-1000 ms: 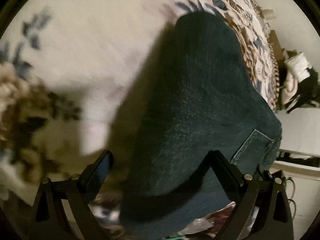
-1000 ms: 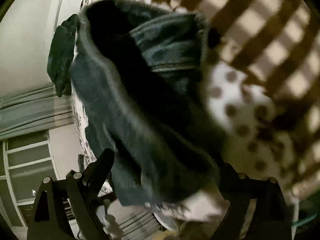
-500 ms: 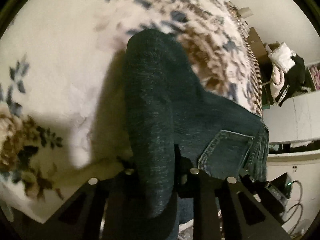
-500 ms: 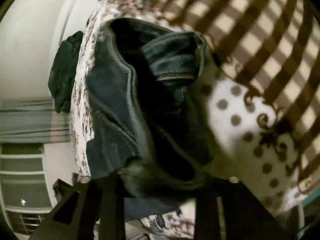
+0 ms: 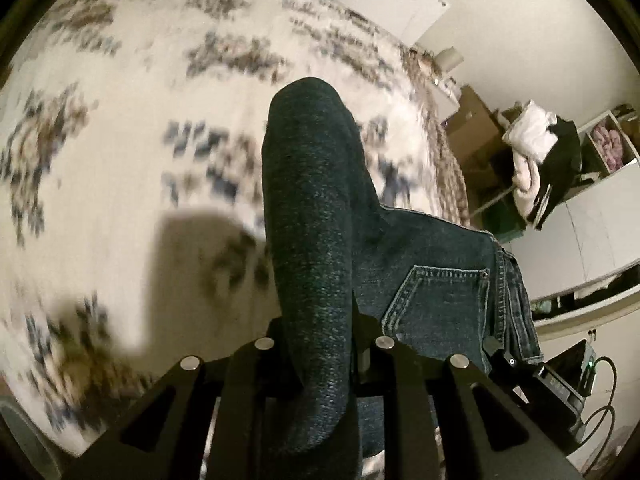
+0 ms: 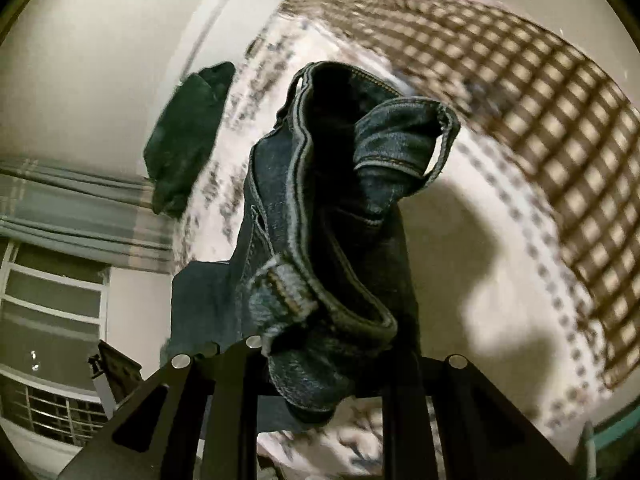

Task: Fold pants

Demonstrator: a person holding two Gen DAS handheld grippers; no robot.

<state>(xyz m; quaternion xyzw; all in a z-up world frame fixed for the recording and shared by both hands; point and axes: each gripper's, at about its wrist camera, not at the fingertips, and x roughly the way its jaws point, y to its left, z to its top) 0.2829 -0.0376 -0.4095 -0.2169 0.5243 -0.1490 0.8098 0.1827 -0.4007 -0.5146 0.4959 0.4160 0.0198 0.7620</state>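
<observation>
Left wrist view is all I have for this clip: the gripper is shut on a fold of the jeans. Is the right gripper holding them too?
Observer: Yes. The right gripper is shut on the jeans, at the waistband.
Operator: Can you see inside the jeans from that side?
Observer: Yes. The waist gapes open toward the right camera, and a belt loop sticks out at its far edge.
Operator: I only see floral bedding. Anything else under them?
Observer: On the right side the bedspread has a brown checked pattern, with a dotted band nearer the gripper.
</observation>
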